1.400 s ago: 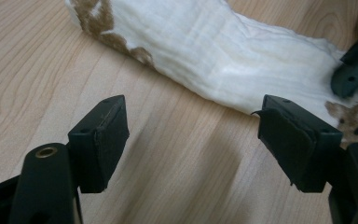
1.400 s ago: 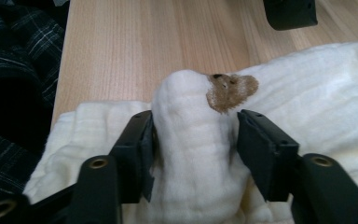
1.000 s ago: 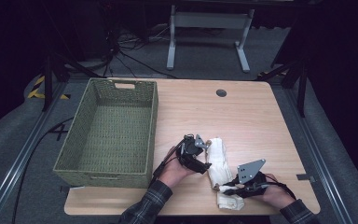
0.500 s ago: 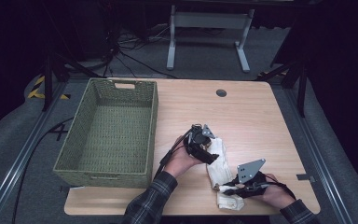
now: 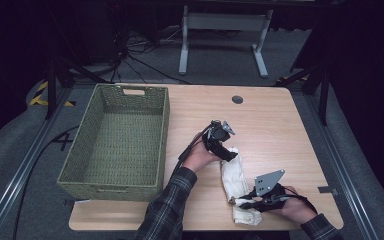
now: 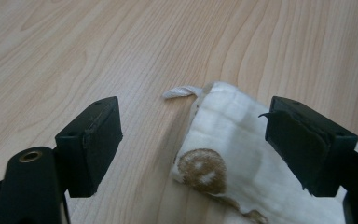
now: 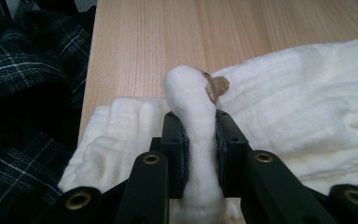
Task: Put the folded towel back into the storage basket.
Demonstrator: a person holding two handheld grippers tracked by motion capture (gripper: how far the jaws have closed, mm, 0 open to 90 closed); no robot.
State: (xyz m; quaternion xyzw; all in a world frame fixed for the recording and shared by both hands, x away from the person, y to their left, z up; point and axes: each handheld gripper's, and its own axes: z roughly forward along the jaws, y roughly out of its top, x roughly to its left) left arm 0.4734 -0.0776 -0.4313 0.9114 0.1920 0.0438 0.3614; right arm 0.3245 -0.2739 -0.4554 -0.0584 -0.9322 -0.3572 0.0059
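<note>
Standing on the one wooden counter (image 5: 280, 125), a single green woven basket (image 5: 117, 145) fills the left side. One cream cloth (image 5: 232, 175) lies near-right. The left gripper (image 5: 230, 152), jaws apart and just opened wider, hovers over its far end; the right gripper (image 5: 242, 204) pinches a near fold.

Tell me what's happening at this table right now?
A person works a white cloth on the wooden table with two hand-held grippers. The right gripper is shut on a pinched-up fold of the cloth near its close end. The left gripper is open over the cloth's far end, jaws wide, their pads not pressing on it; they have just been opening. A green woven basket stands at the left with nothing visible in it.
</note>
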